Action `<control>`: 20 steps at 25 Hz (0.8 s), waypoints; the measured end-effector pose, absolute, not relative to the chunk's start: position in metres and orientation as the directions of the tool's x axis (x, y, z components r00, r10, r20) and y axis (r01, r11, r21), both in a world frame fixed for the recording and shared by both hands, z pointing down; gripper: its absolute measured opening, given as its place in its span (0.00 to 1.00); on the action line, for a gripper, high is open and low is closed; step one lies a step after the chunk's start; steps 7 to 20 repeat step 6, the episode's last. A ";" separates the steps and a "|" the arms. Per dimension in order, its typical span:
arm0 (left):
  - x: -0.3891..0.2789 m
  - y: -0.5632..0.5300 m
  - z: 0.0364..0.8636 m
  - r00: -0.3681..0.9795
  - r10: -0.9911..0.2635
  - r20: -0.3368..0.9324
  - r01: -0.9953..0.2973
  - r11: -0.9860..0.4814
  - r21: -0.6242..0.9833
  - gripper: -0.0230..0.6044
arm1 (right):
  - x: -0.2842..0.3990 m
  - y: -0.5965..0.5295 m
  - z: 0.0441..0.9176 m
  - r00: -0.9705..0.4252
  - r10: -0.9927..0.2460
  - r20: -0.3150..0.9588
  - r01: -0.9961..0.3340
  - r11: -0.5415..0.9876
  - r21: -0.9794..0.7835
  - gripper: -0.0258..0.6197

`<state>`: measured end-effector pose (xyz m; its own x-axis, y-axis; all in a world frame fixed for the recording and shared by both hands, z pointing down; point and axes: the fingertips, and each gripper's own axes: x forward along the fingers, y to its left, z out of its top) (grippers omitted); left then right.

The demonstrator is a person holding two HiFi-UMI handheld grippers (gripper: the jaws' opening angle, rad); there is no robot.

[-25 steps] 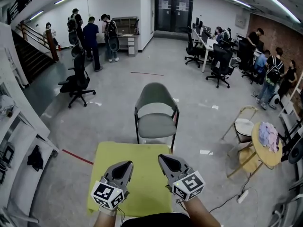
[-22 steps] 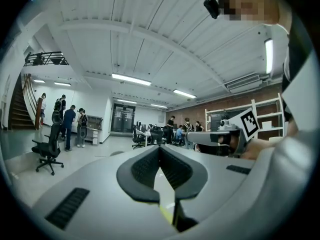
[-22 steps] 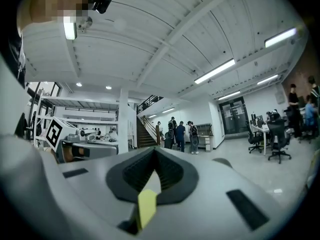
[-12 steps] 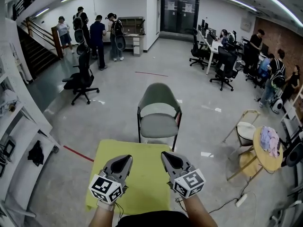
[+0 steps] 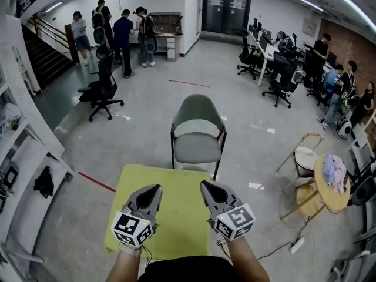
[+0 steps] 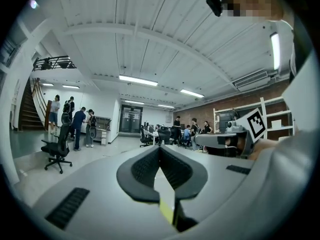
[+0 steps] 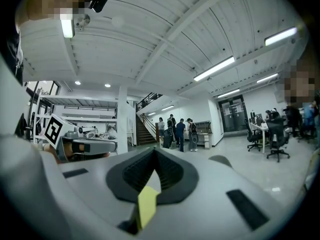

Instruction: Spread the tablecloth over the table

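Observation:
A yellow-green tablecloth (image 5: 176, 219) lies flat over a small table right in front of me in the head view. Both grippers hover level above its near half, side by side. My left gripper (image 5: 154, 188) is shut, and in the left gripper view a strip of the yellow cloth (image 6: 167, 209) sits pinched between its jaws behind the tips (image 6: 160, 147). My right gripper (image 5: 205, 185) is shut too, with a yellow flap of cloth (image 7: 145, 204) caught between its jaws (image 7: 153, 150). The table under the cloth is hidden.
A grey-green chair (image 5: 198, 137) stands just beyond the far edge of the cloth. White shelving (image 5: 23, 169) runs along the left. A round wooden table with clothes (image 5: 332, 184) and a small chair (image 5: 302, 157) are at the right. A black office chair (image 5: 103, 87) and people (image 5: 123, 31) are farther back.

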<state>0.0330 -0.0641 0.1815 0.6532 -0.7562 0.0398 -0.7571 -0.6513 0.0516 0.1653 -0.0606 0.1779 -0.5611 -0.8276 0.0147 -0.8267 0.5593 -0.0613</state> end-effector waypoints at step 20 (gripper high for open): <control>0.028 -0.059 0.171 0.670 -0.743 -0.010 -0.742 -0.669 0.046 0.06 | 0.160 -0.061 0.180 -0.562 -0.827 0.022 -0.827 0.560 -0.055 0.05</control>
